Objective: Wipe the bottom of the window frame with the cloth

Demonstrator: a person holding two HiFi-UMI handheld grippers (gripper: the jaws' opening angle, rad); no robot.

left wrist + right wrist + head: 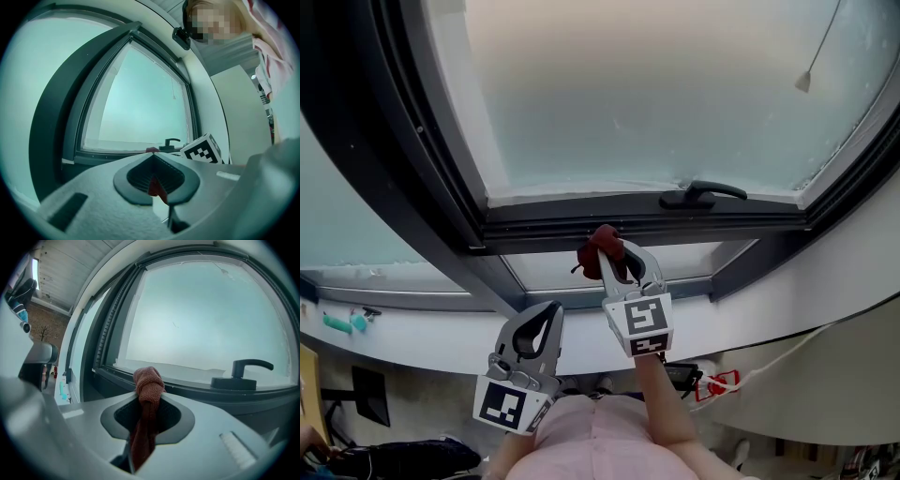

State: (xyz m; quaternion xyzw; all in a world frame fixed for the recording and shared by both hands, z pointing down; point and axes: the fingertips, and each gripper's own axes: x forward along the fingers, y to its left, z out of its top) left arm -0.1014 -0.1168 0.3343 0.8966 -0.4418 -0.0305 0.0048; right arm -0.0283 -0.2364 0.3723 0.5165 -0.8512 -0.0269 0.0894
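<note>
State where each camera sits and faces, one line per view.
Head view: on the person's head, facing steeply down at the window frame; the left hand-held gripper, right hand-held gripper and a forearm show.
Left gripper view: on the left hand-held gripper, looking along its shut jaws toward the window.
Right gripper view: on the right hand-held gripper, looking along jaws shut on the cloth toward the frame.
Shared: all three show the handle.

My right gripper (615, 251) sat forward, jaws clamped on the cloth (148, 380); my left gripper (549, 309) hung back, jaws together.
</note>
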